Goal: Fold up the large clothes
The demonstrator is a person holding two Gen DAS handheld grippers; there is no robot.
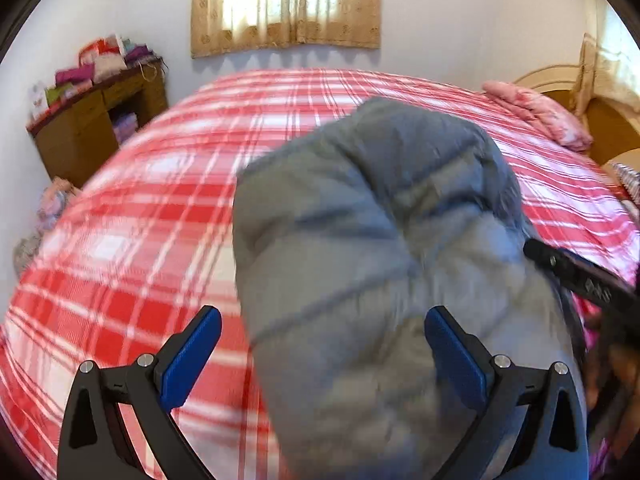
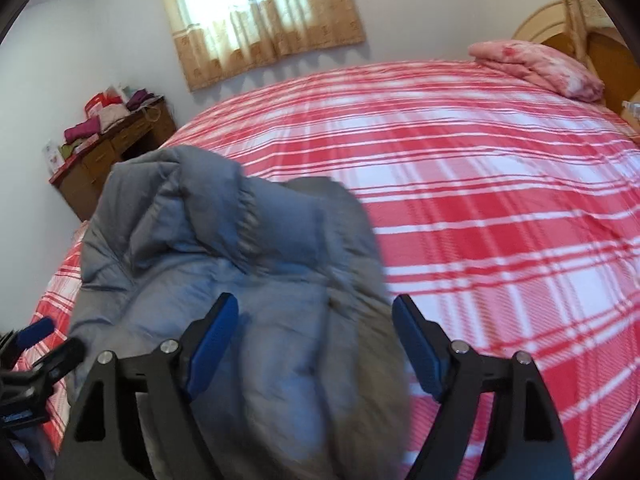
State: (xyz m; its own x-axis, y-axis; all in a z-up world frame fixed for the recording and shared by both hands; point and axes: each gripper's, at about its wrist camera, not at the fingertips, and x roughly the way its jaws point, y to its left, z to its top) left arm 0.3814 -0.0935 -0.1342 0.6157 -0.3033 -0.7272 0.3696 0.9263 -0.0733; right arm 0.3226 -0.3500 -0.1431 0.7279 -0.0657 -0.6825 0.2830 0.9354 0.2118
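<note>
Left wrist view, inspected from the left edge. At upper left a brown wooden desk (image 1: 96,128) stands against the white wall, with folded cloths (image 1: 100,64) piled on its top. At top centre a beige curtain (image 1: 286,4) covers a lit window. The bed, under a red and white plaid sheet (image 1: 140,216), fills the middle of the frame. The left gripper (image 1: 322,354) sits at bottom centre with its jaws spread wide; its left blue pad (image 1: 192,360) is over bare sheet and clear of any cloth. A grey padded jacket (image 1: 380,240) lies bunched on the bed, from centre frame down to the bottom edge, passing between the jaws. Whether the right pad touches it cannot be told; nothing is gripped. At the right edge a black finger of the other gripper enters beside the jacket. At upper right a pink folded quilt (image 1: 540,116) lies near the wooden headboard (image 1: 600,124).

Right wrist view. The same desk (image 2: 116,152) appears at middle left, the curtain (image 2: 264,20) at top. The jacket (image 2: 224,248) occupies the lower left of the frame, heaped on the sheet (image 2: 500,200). The right gripper (image 2: 316,348) is released, jaws well apart, with the jacket's right edge lying between them, neither pad pressing on it. The quilt (image 2: 540,64) is at upper right.
</note>
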